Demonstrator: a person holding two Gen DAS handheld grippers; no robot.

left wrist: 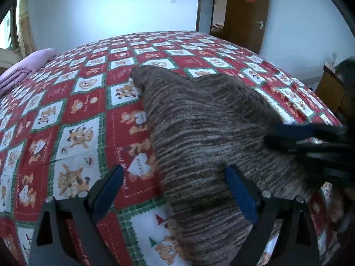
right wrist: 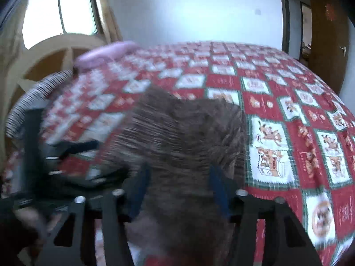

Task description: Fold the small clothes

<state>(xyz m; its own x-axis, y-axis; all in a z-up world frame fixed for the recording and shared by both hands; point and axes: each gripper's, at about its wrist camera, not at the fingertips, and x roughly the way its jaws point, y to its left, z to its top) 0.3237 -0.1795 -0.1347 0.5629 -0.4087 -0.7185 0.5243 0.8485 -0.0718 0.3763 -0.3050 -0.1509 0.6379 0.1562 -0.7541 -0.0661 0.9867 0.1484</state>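
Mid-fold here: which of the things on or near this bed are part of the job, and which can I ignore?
Part of the job:
brown striped garment
left gripper
right gripper
bedspread, the work surface

Just lying about:
folded purple blanket
striped cushion
wooden door

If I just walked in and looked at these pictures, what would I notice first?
Probably the big red, white and green teddy-bear patchwork bedspread covering the whole bed. Lying on it in the middle is a fuzzy brown-and-grey striped knitted garment, with the left gripper open over its near edge and the right gripper open around its near end. A folded lilac blanket sits at the far left corner of the bed.
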